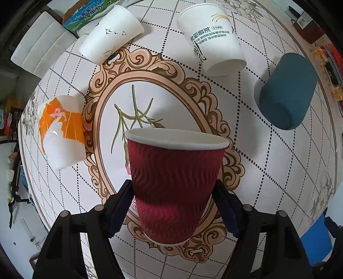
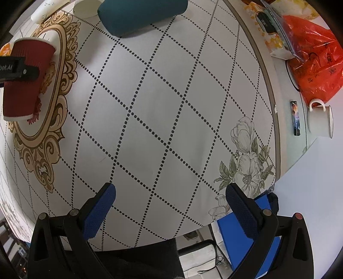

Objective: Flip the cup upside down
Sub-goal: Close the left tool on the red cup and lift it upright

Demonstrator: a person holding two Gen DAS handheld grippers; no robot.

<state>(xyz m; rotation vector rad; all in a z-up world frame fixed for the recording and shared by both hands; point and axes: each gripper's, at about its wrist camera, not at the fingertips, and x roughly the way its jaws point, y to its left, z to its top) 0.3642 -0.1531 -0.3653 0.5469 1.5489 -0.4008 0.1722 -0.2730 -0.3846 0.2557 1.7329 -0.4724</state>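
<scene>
A red ribbed paper cup (image 1: pixel 174 184) with a white rim stands upright, mouth up, on the patterned tablecloth (image 1: pixel 268 163). My left gripper (image 1: pixel 173 206) is shut on its lower body, one pad on each side. The right wrist view shows the same cup (image 2: pixel 25 79) at the far left with the left gripper's finger across it. My right gripper (image 2: pixel 170 206) is open and empty above the tablecloth (image 2: pixel 163 120) near the table's front edge, well right of the cup.
Other cups stand upside down around the red one: an orange and white cup (image 1: pixel 61 131), two white cups (image 1: pixel 111 34) (image 1: pixel 212 38) and a teal cup (image 1: pixel 287 92) (image 2: pixel 141 15). A milk carton (image 1: pixel 85 12) lies behind. A white mug (image 2: pixel 320 120), a phone (image 2: pixel 295 118) and a red bag (image 2: pixel 313 55) are at right.
</scene>
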